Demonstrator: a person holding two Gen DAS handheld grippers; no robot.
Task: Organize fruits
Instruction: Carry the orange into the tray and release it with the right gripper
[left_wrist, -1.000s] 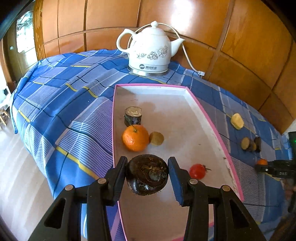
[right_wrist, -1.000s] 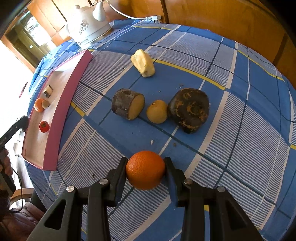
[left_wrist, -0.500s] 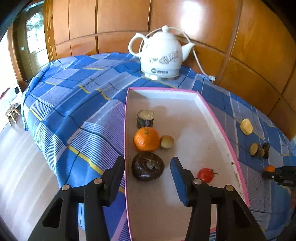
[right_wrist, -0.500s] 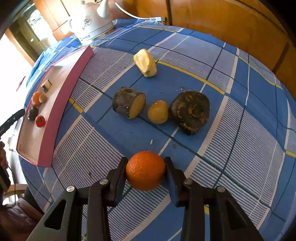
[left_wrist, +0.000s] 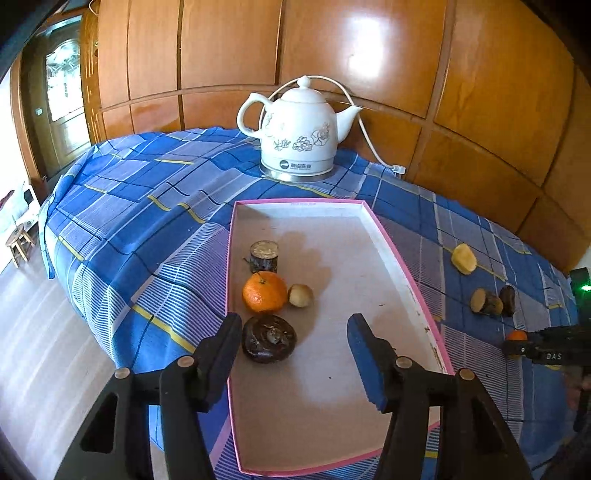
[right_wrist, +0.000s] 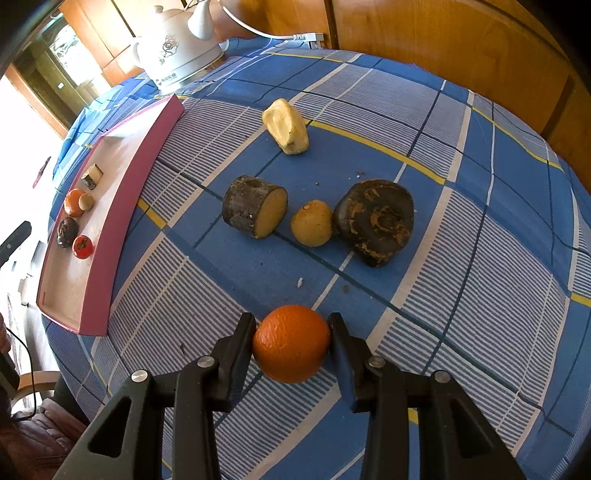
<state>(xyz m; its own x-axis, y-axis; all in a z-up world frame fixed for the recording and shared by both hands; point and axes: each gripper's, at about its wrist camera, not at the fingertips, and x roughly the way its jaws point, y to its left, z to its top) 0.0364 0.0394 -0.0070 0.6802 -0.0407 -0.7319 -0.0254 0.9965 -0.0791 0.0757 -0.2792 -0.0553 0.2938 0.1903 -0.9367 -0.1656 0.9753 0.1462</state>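
The left wrist view looks from above the pink tray's near end, along it toward the white kettle and wood panelling. The right wrist view sits low and close over the blue checked tabletop, facing the same kettle; both share the tray, kettle and loose produce.
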